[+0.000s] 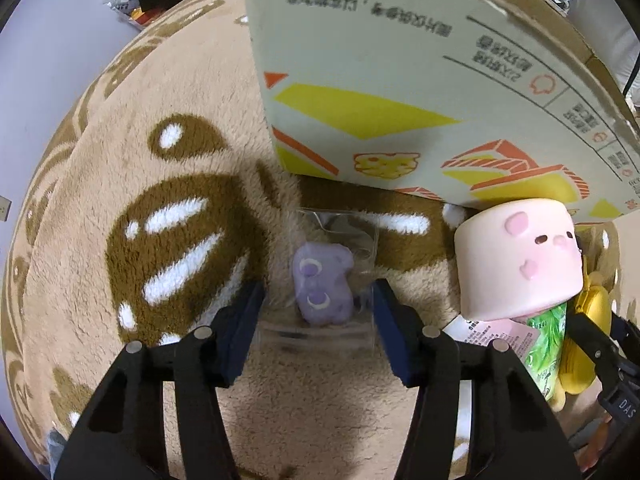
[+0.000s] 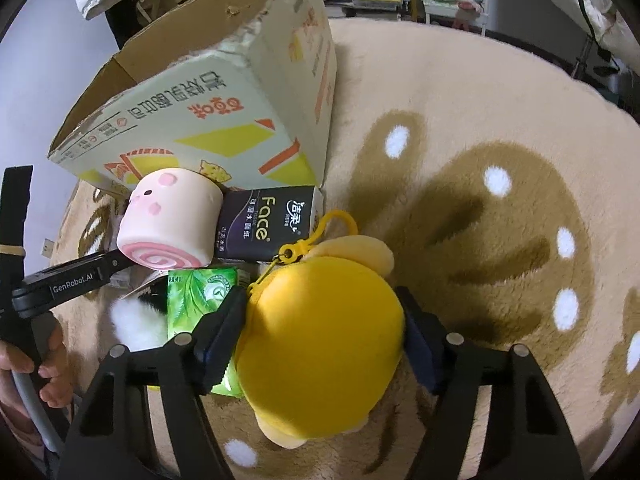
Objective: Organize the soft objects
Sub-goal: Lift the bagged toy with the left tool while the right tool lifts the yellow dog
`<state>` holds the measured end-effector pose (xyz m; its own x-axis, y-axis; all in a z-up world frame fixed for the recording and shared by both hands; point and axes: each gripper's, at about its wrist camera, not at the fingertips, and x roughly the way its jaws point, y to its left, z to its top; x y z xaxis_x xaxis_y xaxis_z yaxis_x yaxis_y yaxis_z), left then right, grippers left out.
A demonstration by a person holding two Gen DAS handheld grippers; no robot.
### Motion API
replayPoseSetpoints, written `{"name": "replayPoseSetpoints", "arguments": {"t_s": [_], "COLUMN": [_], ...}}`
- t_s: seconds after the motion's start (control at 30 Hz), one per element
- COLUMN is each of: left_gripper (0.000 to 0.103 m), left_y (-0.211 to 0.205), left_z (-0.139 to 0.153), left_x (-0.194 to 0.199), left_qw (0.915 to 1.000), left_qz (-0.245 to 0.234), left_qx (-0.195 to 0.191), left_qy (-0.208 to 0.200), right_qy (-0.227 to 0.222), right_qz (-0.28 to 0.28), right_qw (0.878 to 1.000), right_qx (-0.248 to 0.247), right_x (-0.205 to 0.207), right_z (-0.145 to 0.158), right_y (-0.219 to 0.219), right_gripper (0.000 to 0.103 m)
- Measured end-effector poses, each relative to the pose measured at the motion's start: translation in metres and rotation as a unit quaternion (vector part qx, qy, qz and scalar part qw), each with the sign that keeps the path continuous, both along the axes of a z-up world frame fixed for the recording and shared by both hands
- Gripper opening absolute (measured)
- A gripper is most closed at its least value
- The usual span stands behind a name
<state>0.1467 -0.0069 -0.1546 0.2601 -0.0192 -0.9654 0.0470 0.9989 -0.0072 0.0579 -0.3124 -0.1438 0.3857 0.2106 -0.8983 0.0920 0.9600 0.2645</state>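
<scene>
A: Early in the tidying, by the look of it. Nothing visible inside the cardboard box (image 2: pixel 224 92); open top toward the far left in the right wrist view, interior mostly hidden, so contents impossible to confirm.

B: Plenty left on the rug (image 2: pixel 500 128). Pink roll squishy (image 2: pixel 168 220) touching the box wall, dark tissue pack (image 2: pixel 268 224) just beside it, green tissue pack (image 2: pixel 200 292) below those, something white and fluffy (image 2: pixel 136 324) at the green pack's left edge.

A: And the right gripper (image 2: pixel 320 332)?

B: Pads pressed against both sides of the yellow plush (image 2: pixel 320 344), clamped on it, yellow clip (image 2: pixel 328 232) pointing toward the tissue packs. Lifted or resting on the rug: hard to tell.

A: Left gripper (image 1: pixel 318 312) spread wide, jaws apart, straddling a small purple toy in a clear bag (image 1: pixel 322 288) on the rug (image 1: pixel 100 140). No contact yet. Probably the next pick.

B: Purple toy absent from the right wrist view, likely hidden behind the squishy and the left tool.

A: Likewise no dark tissue pack in the left wrist view, only the squishy (image 1: pixel 520 264), a strip of green pack (image 1: pixel 548 344) and a sliver of plush (image 1: pixel 592 320) at the right edge. Box (image 1: pixel 400 100) seen there only as a printed outer wall, opening out of sight.

B: So: one toy gripped, one lined up, none confirmed boxed.
</scene>
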Motion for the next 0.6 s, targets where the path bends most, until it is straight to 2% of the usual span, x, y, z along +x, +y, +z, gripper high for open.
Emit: {"name": "replayPoseSetpoints", "arguments": {"t_s": [0.27, 0.43, 0.6], "left_gripper": [0.055, 0.055, 0.055], "left_y": [0.012, 0.013, 0.009], "left_z": [0.011, 0.034, 0.060], "left_x": [-0.004, -0.017, -0.034], "left_qw": [0.9996, 0.9980, 0.9936], "left_qz": [0.017, 0.016, 0.011], "left_qx": [0.003, 0.003, 0.012], "left_qy": [-0.020, -0.062, -0.112], "right_qy": [-0.029, -0.057, -0.105], "right_qz": [-0.016, -0.018, -0.015], "right_qw": [0.999, 0.998, 0.994], "right_qx": [0.014, 0.016, 0.026], "right_x": [0.004, 0.000, -0.009], "right_z": [0.017, 0.027, 0.046], "right_y": [-0.013, -0.010, -0.008], "right_gripper": [0.075, 0.072, 0.071]}}
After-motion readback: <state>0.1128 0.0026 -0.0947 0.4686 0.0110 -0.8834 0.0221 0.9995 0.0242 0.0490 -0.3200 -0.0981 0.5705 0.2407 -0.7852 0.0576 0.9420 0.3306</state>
